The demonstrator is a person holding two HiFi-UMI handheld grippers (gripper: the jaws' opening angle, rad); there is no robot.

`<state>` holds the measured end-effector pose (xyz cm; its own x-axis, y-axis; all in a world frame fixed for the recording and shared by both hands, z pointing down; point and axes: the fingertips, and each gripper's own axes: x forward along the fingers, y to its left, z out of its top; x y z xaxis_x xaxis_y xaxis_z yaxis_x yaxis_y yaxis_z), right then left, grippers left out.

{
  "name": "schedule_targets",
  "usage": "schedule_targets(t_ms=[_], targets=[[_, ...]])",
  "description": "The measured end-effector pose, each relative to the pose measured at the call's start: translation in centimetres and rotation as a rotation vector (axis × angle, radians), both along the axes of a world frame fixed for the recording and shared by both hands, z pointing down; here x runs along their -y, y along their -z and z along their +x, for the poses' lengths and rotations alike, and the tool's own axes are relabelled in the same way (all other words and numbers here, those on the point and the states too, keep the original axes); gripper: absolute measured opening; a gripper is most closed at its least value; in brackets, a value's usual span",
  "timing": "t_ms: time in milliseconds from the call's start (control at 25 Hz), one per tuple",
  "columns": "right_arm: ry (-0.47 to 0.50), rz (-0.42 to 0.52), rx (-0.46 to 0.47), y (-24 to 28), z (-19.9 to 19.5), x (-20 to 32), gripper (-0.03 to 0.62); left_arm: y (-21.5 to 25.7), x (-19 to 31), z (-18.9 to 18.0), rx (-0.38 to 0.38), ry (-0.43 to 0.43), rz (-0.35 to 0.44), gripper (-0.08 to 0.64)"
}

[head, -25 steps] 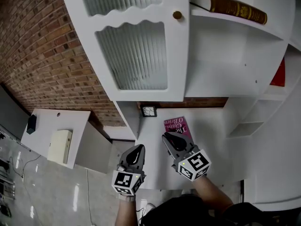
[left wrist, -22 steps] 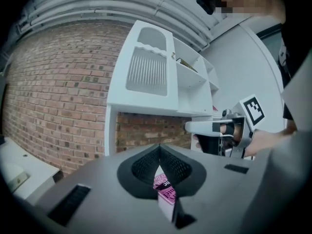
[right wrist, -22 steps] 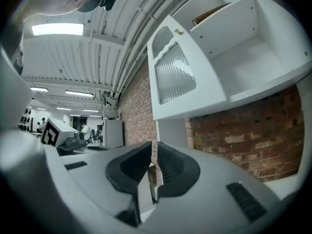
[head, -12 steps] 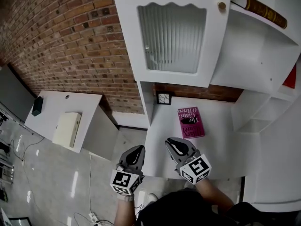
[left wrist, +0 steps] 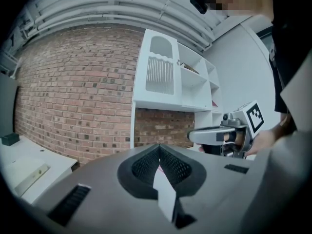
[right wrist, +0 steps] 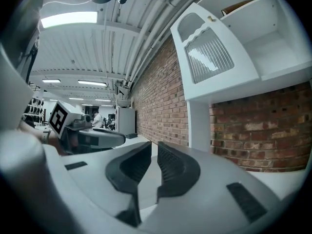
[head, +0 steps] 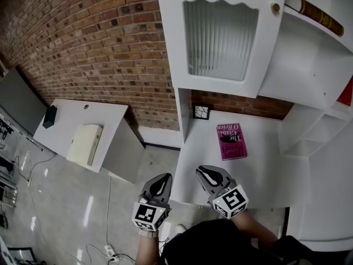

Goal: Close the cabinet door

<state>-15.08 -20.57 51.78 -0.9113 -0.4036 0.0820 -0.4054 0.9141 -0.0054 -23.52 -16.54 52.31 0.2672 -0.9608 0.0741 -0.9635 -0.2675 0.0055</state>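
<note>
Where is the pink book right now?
The pink book lies flat on the white counter, centre-right in the head view, right of a small picture frame and ahead of the right gripper.

Right gripper (right wrist: 154, 145) empty, jaws slightly apart — cabinet door (right wrist: 209, 57) stands open beside the brick wall (right wrist: 156, 101).
</note>
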Motion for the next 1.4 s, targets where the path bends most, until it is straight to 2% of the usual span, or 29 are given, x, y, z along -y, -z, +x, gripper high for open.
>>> schedule_targets(t_ms=[240, 440, 920, 1400], targets=[[0.017, 0.031, -0.019, -0.3, -0.5, -1.5, 0.049, -0.7, -1.3, 0.0, 0.031, 0.01, 0.009, 0.009], [0.018, 0.049, -0.054, -0.8, -0.6, -2.1, 0.048, -0.8, -2.1, -0.4, 0.0, 0.031, 0.02, 0.009], [-0.012, 0.009, -0.052, -2.0, 0.4, -2.8, 0.048, -2.1, -3.2, -0.4, -0.008, 0.047, -0.014, 0.009], [-0.038, -0.003, -0.049, -2.2, 1.9, -1.6, 0.048, -2.3, -1.9, 1.6, -0.013, 0.022, -0.045, 0.009]])
